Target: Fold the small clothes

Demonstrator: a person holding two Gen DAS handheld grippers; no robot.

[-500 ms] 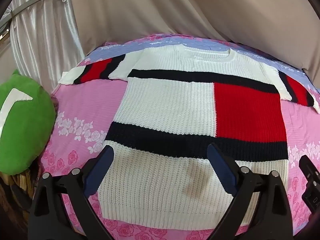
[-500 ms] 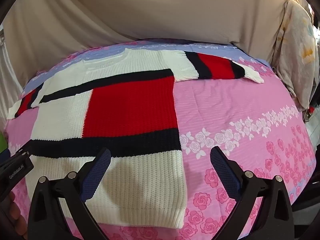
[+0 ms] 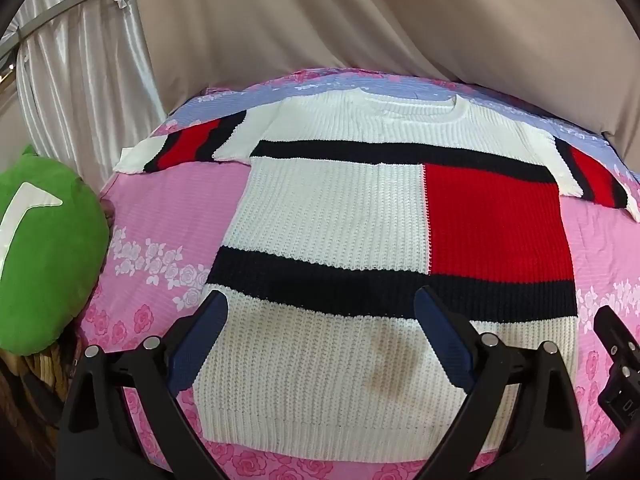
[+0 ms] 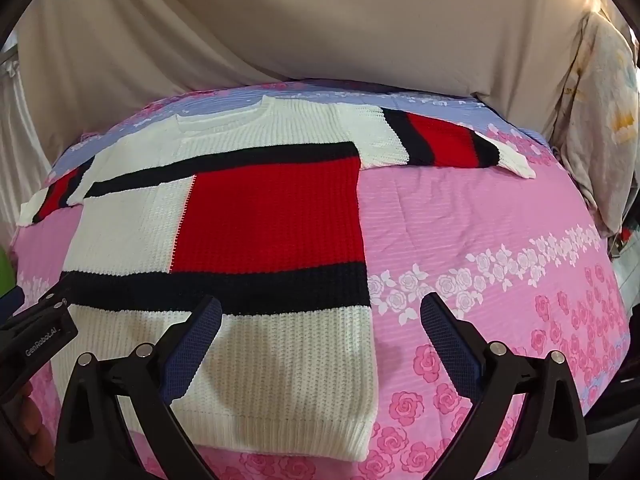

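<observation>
A knitted sweater (image 3: 332, 208), white with black bands and a red block, lies flat and face up on the pink floral bed sheet (image 3: 160, 216), sleeves spread out to both sides. It also shows in the right wrist view (image 4: 256, 220). My left gripper (image 3: 320, 300) is open and empty, hovering over the sweater's lower white band near the hem. My right gripper (image 4: 320, 308) is open and empty, over the sweater's lower right corner and side edge. The right gripper's body shows at the right edge of the left wrist view (image 3: 618, 376).
A green cushion (image 3: 44, 248) lies off the bed's left side. Beige drapes (image 3: 360, 20) hang behind the bed and silver curtains (image 3: 80, 72) at the left. A pale bundle of cloth (image 4: 600, 120) hangs at the right. The sheet (image 4: 500, 240) lies bare to the right of the sweater.
Both grippers have shifted only slightly; the sweater lies as it did.
</observation>
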